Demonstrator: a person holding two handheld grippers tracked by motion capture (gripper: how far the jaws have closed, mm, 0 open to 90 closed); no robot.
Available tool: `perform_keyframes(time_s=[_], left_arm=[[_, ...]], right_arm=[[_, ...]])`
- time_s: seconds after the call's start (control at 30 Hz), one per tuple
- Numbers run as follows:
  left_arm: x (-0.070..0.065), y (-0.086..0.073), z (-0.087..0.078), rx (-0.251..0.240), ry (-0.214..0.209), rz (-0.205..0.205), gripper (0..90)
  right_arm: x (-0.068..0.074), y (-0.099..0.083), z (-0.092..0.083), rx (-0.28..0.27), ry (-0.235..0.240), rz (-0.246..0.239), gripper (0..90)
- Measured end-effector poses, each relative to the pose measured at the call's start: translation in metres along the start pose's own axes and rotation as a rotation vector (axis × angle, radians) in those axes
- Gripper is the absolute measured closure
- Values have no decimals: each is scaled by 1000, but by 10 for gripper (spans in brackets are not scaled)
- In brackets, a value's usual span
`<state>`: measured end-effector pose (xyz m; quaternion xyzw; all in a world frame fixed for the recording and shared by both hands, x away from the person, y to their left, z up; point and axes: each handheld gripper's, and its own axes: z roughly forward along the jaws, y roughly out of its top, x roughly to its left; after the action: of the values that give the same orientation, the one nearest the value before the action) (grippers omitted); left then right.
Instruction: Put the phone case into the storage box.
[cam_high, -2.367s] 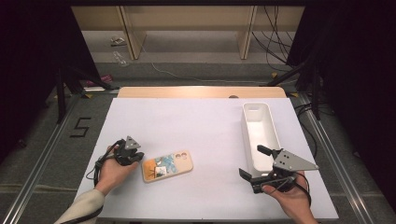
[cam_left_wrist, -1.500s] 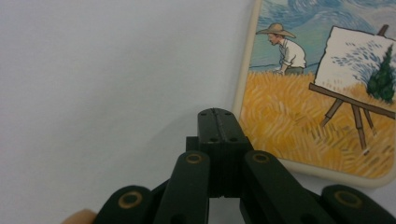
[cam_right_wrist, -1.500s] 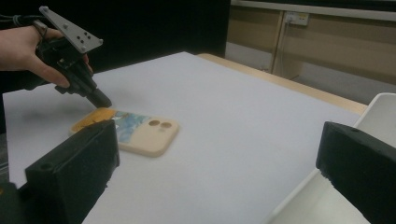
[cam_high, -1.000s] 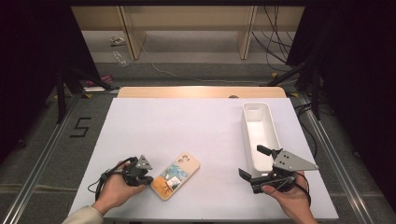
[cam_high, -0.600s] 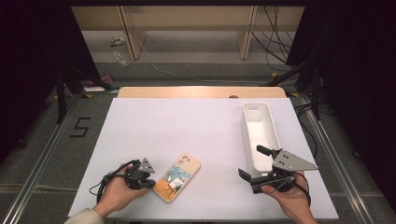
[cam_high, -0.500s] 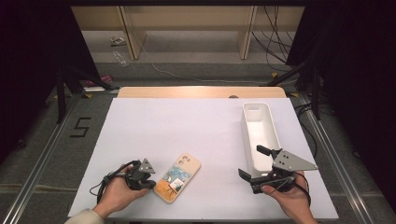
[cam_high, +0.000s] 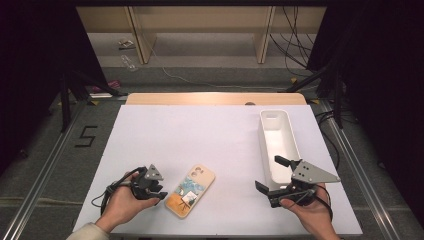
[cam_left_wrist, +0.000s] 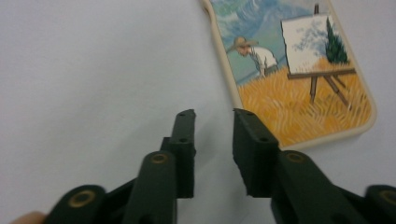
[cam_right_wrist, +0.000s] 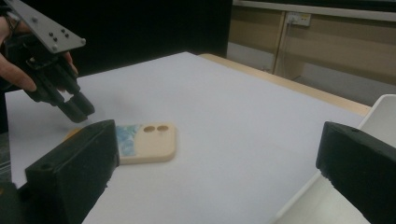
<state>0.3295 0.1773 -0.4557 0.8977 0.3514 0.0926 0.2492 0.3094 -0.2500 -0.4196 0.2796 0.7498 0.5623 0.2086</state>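
A cream phone case (cam_high: 191, 191) with a painted field scene lies slanted on the white table (cam_high: 200, 135), near the front. My left gripper (cam_high: 159, 194) rests just left of its near end. In the left gripper view the jaws (cam_left_wrist: 214, 116) stand a little apart; they have just been opening, with only bare table between them. The case (cam_left_wrist: 299, 79) lies beside the right jaw. My right gripper (cam_high: 268, 173) is held wide open at the front right with nothing in it. Its own view shows the case (cam_right_wrist: 144, 140) and the left gripper (cam_right_wrist: 77, 109) beyond.
A long white bin (cam_high: 277, 140) stands at the right of the table, just behind my right gripper, and its rim (cam_right_wrist: 383, 116) shows in the right gripper view. A wooden strip (cam_high: 215, 98) runs along the table's far edge. Dark floor with cables lies beyond.
The left hand has moved toward the front edge, and the case has turned from lying crosswise to slanting. The right gripper has not moved.
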Motion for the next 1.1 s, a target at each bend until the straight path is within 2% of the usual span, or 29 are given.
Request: perform_keyframes(time_s=[0.03, 0.07, 0.1, 0.13, 0.17, 0.23, 0.27, 0.37, 0.4, 0.43, 0.53, 0.67, 0.73, 0.87, 1.1], left_arm=[[0, 2, -2, -12, 2, -23, 572], [-1, 5, -4, -18, 4, -40, 572], [-5, 11, -7, -29, 13, -65, 435], [-5, 11, -7, -29, 13, -65, 368], [-11, 18, -7, -34, 18, -88, 299], [-15, 22, -6, -38, 21, -96, 165], [-23, 28, -1, -20, 44, -96, 90], [-30, 32, 4, 7, 64, -95, 0], [-33, 34, 6, 19, 71, -97, 0], [-37, 38, 12, 32, 55, -122, 0], [-40, 43, 20, 61, 63, -163, 0], [-44, 48, 27, 88, 53, -184, 0], [-47, 50, 31, 101, 33, -181, 0], [-52, 52, 37, 136, 22, -180, 0], [-50, 55, 44, 189, 29, -206, 0]], right_arm=[[0, 0, 0, 0, 0, 1, 4], [0, 0, 0, 0, 0, 1, 4], [0, 0, 0, -1, 1, 0, 4], [0, 0, 0, -1, 1, 0, 4], [0, 0, 1, -1, -2, 1, 4], [0, 0, 1, -4, -2, 2, 4], [0, 0, 2, -5, -1, 4, 4], [1, 0, 2, -2, 1, 5, 4], [1, 0, 2, -2, 1, 5, 4], [1, 0, 2, -1, 0, 5, 4], [1, 0, 2, -2, 1, 4, 4], [1, 0, 2, -1, 2, 3, 4], [1, 0, 2, -2, 3, 4, 4], [1, 0, 2, -1, 3, 4, 4], [1, 0, 3, 1, 5, 1, 4]])
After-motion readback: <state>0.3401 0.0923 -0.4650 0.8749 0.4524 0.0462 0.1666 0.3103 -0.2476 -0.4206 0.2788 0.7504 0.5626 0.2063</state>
